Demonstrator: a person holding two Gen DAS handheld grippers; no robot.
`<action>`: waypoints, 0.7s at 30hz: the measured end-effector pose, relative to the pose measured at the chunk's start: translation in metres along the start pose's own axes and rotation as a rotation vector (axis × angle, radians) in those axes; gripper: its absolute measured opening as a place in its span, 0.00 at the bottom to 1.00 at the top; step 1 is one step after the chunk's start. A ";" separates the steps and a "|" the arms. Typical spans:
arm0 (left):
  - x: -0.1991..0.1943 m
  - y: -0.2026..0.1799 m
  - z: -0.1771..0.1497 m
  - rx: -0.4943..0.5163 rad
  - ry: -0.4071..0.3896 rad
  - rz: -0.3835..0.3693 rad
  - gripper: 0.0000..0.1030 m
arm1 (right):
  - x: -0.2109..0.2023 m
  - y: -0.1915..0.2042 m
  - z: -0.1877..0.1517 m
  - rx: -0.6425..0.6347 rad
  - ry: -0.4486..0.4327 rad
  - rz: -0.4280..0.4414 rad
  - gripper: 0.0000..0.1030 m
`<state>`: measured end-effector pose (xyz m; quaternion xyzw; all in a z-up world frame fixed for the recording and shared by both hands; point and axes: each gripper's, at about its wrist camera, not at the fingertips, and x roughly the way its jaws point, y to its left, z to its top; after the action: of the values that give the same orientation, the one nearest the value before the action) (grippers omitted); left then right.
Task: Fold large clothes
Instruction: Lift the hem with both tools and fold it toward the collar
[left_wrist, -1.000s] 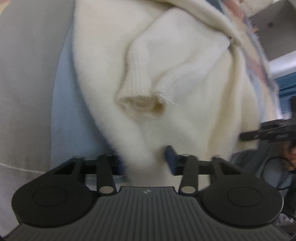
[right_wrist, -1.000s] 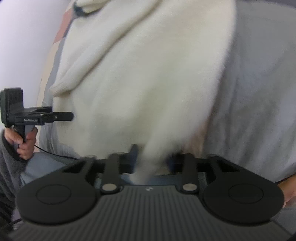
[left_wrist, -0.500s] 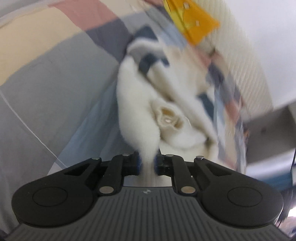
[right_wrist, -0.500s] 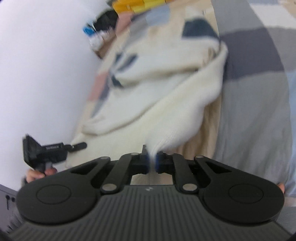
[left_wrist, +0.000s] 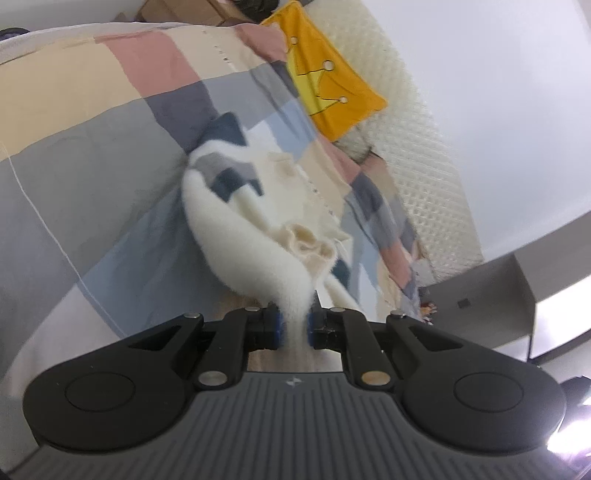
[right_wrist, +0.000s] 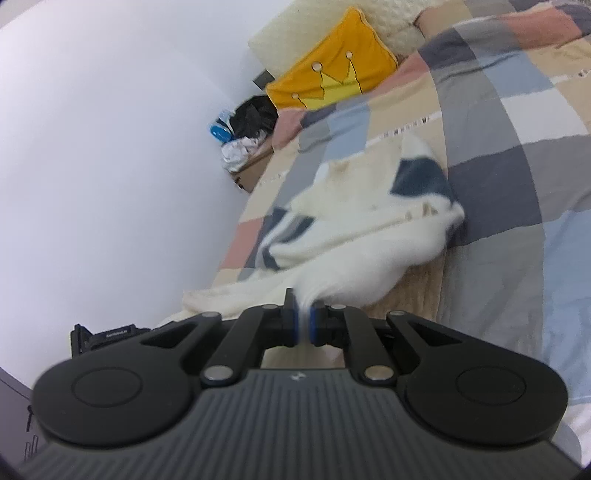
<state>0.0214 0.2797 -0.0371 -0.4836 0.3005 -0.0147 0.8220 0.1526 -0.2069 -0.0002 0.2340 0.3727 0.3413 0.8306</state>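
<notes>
Both views sit low behind their own jaws and look forward along them, close to the fabric pinched there. The left wrist view, from the left gripper (left_wrist: 294, 325), faces up the checked bedspread (left_wrist: 92, 155) toward the yellow crown cushion (left_wrist: 328, 85) and the padded headboard (left_wrist: 417, 122), tilted so the wall fills the right side. The right wrist view, from the right gripper (right_wrist: 303, 325), faces the same way (tilted the other way, wall at left). Both share the white sweater (left_wrist: 240, 236), bedspread and cushion, and the right view catches the other gripper low at left
</notes>
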 end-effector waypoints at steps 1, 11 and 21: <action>-0.009 -0.004 -0.005 0.005 -0.004 -0.015 0.13 | -0.006 0.003 -0.003 0.000 -0.010 0.001 0.09; -0.043 -0.018 -0.040 0.001 -0.019 -0.083 0.14 | -0.036 -0.007 -0.020 0.081 -0.040 -0.034 0.09; 0.078 -0.014 0.065 -0.087 -0.087 0.017 0.14 | 0.074 -0.029 0.060 0.207 -0.082 -0.126 0.09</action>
<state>0.1222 0.2987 -0.0402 -0.5163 0.2690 0.0265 0.8126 0.2464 -0.1792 -0.0157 0.3084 0.3856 0.2381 0.8364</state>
